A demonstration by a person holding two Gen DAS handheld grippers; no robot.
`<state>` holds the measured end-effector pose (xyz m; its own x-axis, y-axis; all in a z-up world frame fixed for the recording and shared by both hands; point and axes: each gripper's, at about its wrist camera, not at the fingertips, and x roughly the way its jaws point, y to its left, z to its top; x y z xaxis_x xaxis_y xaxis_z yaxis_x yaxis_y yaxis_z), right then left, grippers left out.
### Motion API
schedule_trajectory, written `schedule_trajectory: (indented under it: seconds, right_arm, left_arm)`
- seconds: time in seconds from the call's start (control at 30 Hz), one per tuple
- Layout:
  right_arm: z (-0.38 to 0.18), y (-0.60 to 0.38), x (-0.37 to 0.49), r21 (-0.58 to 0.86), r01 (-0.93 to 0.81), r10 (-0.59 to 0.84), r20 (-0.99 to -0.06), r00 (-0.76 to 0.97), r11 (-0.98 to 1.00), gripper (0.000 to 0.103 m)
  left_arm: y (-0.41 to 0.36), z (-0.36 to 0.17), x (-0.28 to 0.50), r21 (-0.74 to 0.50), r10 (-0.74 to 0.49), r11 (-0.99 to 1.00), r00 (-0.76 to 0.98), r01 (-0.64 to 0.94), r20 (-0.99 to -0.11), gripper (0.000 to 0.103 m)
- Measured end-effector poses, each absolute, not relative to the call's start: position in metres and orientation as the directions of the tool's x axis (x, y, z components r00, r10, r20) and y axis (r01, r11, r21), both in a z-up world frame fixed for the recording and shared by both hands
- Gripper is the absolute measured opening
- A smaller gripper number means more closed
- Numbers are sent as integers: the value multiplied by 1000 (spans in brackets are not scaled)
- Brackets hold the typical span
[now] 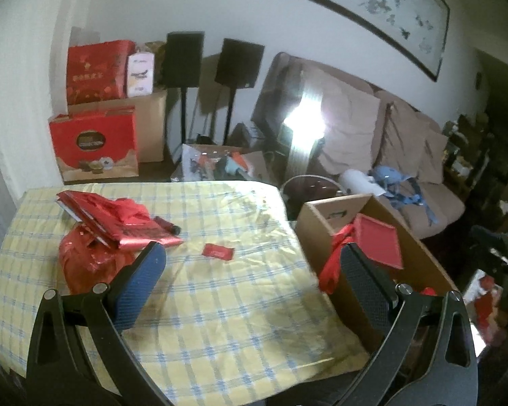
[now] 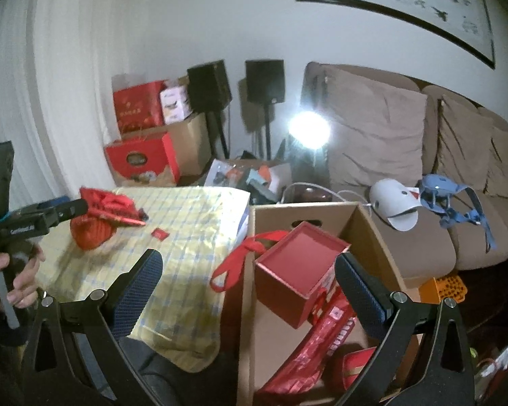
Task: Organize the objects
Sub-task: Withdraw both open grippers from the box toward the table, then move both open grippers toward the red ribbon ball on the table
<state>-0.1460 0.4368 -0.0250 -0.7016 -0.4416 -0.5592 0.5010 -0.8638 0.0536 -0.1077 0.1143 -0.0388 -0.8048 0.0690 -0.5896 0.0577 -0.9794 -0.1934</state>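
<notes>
The left gripper (image 1: pixel 254 264) stood with its jaws wide apart and empty, low in its own view, above the yellow checked tablecloth (image 1: pixel 199 304). Between the fingers lay a small red packet (image 1: pixel 217 251), flat on the cloth with bare cloth all round it; its print was too small to read. Left of centre a red foil bag (image 1: pixel 118 223) rested on a red plastic bag (image 1: pixel 84 264), both near the left finger. At the cloth's right edge stood an open cardboard box (image 1: pixel 332 216), just beside the table. The right gripper (image 2: pixel 249 270) was likewise spread open and held nothing, above the box, with an open red gift box (image 2: pixel 298 270) tilted between its fingers and a red ribbon handle (image 2: pixel 233 264) hanging over the box wall. Lower in the box lay a red printed packet (image 2: pixel 321 341); its white lettering was blurred. At the left of the right wrist view a hand (image 2: pixel 13 270) gripped the other tool. Red cartons (image 1: pixel 94 142) with illegible gold writing stood stacked at upper left, two black speakers (image 1: pixel 183 59) on stands beside them, and a brown sofa (image 1: pixel 372 128) behind the box.
</notes>
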Motion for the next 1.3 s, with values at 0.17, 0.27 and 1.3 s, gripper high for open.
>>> schedule_trajectory:
  seconds: [0.17,0.27,1.3]
  right_arm:
    - [-38,422,-149,40,521,-445,-578,-684,-853,102]
    - [-45,416,-152,38,530,-448,-589,-673,-847,102]
    - [2,330,-152,279,394,-483,-518,-706,-876,102]
  left_arm:
    - [102,-55,-111,-164,30,-983,-798,87,-602,103]
    - [94,-62,-113,-167,23,-981,-793,100,-608,103]
    - [34,-44,-71,-74,-54,-993,-894,97,-445,103]
